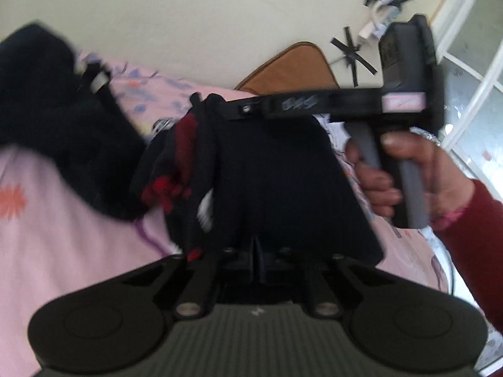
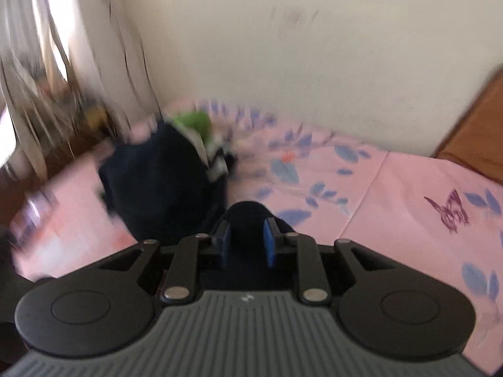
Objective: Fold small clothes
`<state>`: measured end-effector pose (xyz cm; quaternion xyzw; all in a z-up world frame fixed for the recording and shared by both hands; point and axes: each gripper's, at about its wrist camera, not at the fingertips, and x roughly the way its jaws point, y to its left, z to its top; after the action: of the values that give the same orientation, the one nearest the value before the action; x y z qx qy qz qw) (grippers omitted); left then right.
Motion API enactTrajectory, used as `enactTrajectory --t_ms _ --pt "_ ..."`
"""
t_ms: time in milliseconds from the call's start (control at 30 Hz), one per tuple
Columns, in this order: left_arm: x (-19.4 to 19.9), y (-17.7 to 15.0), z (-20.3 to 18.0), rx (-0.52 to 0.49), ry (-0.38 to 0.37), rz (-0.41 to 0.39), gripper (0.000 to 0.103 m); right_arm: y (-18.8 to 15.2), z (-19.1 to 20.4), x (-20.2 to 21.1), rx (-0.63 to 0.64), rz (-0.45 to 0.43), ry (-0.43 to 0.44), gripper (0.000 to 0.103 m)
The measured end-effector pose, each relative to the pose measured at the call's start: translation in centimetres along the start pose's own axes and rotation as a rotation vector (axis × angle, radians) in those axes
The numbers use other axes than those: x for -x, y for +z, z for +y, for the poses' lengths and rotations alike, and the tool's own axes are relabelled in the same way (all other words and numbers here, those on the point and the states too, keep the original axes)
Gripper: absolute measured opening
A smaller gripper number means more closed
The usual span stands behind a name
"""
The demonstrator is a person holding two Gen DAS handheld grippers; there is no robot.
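In the left wrist view my left gripper [image 1: 258, 256] is shut on a dark navy garment [image 1: 283, 182] with red patches, held up above the pink bedsheet [image 1: 63, 235]. My right gripper [image 1: 204, 102] reaches in from the right and pinches the same garment's far top edge. In the right wrist view my right gripper [image 2: 246, 242] has its blue pads [image 2: 268, 246] a little apart with dark cloth [image 2: 246, 220] between them. A pile of dark and green clothes [image 2: 166, 169] lies on the bed beyond.
Another dark garment [image 1: 63, 119] lies at the left on the sheet. A brown headboard [image 1: 292, 66] stands against the cream wall [image 2: 314, 62]. Curtains [image 2: 47, 62] hang at the left; a window [image 1: 471, 94] is at the right.
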<state>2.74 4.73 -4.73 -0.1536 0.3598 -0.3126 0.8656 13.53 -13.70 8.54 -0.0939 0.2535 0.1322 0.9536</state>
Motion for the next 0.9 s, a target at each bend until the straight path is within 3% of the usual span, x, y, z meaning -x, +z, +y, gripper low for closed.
enactTrajectory --t_ms 133,367,400,433,467,500,533,567,600,667,733,800,900 --pt "0.2 -0.4 0.9 0.036 -0.019 -0.01 0.004 0.1 0.6 -0.4 0.044 0.008 -0.027 0.032" --pt "0.4 0.5 -0.8 -0.028 0.039 0.001 0.006 -0.8 1.3 0.0 0.079 -0.066 -0.073 0.033" --pt "0.9 0.7 -1.1 -0.037 0.049 -0.007 0.01 -0.9 1.5 0.1 0.088 -0.078 -0.079 0.033" --pt "1.4 0.9 -1.4 -0.045 0.055 -0.023 0.028 -1.1 1.5 0.4 0.091 -0.095 -0.079 0.034" --pt "2.0 1.2 -1.6 -0.047 0.05 -0.044 0.055 -1.1 1.4 0.5 0.082 -0.109 -0.073 0.035" --pt "2.6 1.5 -1.7 -0.043 0.037 -0.068 0.066 -1.2 1.0 1.1 0.053 -0.131 -0.054 0.04" --pt "3.2 1.8 -1.7 -0.037 0.034 -0.091 0.091 -1.2 0.5 2.0 0.01 -0.155 -0.015 0.046" --pt "3.6 2.1 -1.8 -0.031 0.061 -0.12 0.101 -1.4 -0.1 3.2 -0.046 -0.191 0.045 0.062" --pt "3.9 2.3 -1.9 -0.032 0.088 -0.142 0.103 -1.6 -0.7 4.5 -0.093 -0.234 0.091 0.076" --pt "4.3 3.0 -1.6 -0.026 0.096 -0.152 0.103 -2.6 -1.8 7.6 -0.177 -0.335 0.121 0.084" --pt "4.3 3.4 -0.9 0.006 0.091 -0.155 0.103 -4.2 -3.0 10.2 -0.242 -0.4 0.129 0.085" --pt "3.9 3.7 -0.1 0.043 0.084 -0.141 0.103 -6.2 -4.2 11.9 -0.308 -0.425 0.122 0.089" --pt "2.7 3.8 0.9 0.088 0.056 -0.108 0.103 -9.4 -5.8 12.5 -0.397 -0.383 0.096 0.091"
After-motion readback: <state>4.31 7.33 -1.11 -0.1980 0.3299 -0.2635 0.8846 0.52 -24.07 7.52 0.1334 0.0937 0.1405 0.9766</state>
